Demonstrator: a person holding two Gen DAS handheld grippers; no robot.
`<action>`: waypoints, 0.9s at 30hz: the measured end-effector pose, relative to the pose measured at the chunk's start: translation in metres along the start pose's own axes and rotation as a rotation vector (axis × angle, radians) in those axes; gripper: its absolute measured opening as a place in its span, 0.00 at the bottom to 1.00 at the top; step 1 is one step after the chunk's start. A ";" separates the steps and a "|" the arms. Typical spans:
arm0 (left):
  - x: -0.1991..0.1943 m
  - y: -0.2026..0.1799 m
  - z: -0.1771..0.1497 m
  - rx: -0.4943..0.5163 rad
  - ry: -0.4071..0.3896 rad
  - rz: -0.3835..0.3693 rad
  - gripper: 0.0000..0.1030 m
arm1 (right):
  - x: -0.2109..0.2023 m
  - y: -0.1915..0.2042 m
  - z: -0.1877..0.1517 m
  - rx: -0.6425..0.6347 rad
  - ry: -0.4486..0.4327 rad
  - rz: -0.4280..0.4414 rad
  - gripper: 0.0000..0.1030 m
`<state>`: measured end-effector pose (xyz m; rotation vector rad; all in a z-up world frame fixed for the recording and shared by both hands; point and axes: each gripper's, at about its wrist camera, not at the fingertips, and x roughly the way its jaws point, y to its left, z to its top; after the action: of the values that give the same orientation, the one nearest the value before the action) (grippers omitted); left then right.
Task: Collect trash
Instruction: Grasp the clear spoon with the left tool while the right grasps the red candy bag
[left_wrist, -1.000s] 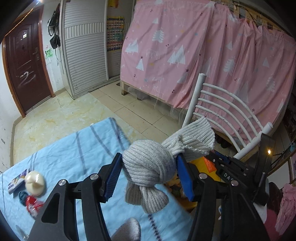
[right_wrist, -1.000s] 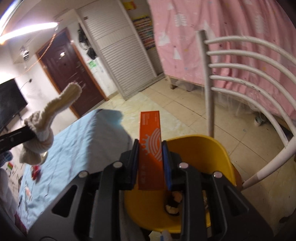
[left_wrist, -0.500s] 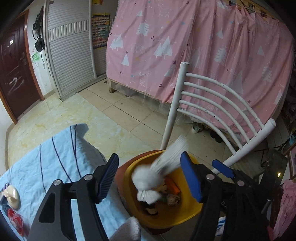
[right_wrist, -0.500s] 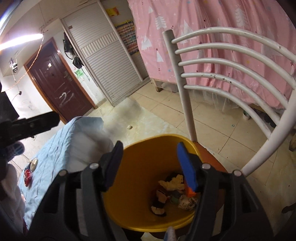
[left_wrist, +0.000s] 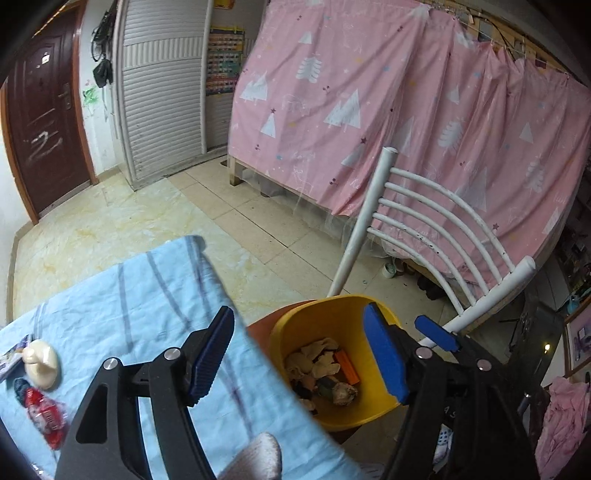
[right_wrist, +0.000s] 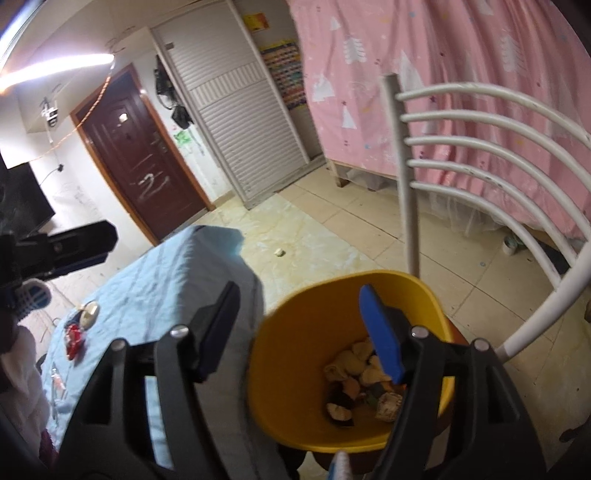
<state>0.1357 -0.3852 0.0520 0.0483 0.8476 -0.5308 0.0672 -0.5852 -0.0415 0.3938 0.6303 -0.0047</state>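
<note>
Both my grippers, left gripper (left_wrist: 297, 354) and right gripper (right_wrist: 303, 328), hang spread wide, holding nothing, over the yellow bin (left_wrist: 325, 321). Orange box (left_wrist: 347, 366) lies inside, long axis pointing away, among jumbled trash (right_wrist: 360, 384) I can't identify.

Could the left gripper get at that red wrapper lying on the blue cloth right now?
Probably yes. The left gripper is open and holds nothing, and the red wrapper lies uncovered on the blue cloth, beside a cream-coloured object. Nothing stands between them.
</note>
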 end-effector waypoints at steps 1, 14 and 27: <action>-0.006 0.005 -0.002 -0.005 -0.004 0.003 0.62 | 0.000 0.007 0.001 -0.008 0.000 0.010 0.65; -0.077 0.089 -0.032 -0.097 -0.076 0.063 0.65 | 0.008 0.099 -0.009 -0.146 0.039 0.106 0.69; -0.124 0.179 -0.086 -0.208 -0.077 0.188 0.66 | 0.030 0.188 -0.031 -0.293 0.116 0.206 0.74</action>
<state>0.0924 -0.1550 0.0548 -0.0818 0.8095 -0.2649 0.0967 -0.3966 -0.0143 0.1741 0.6911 0.3064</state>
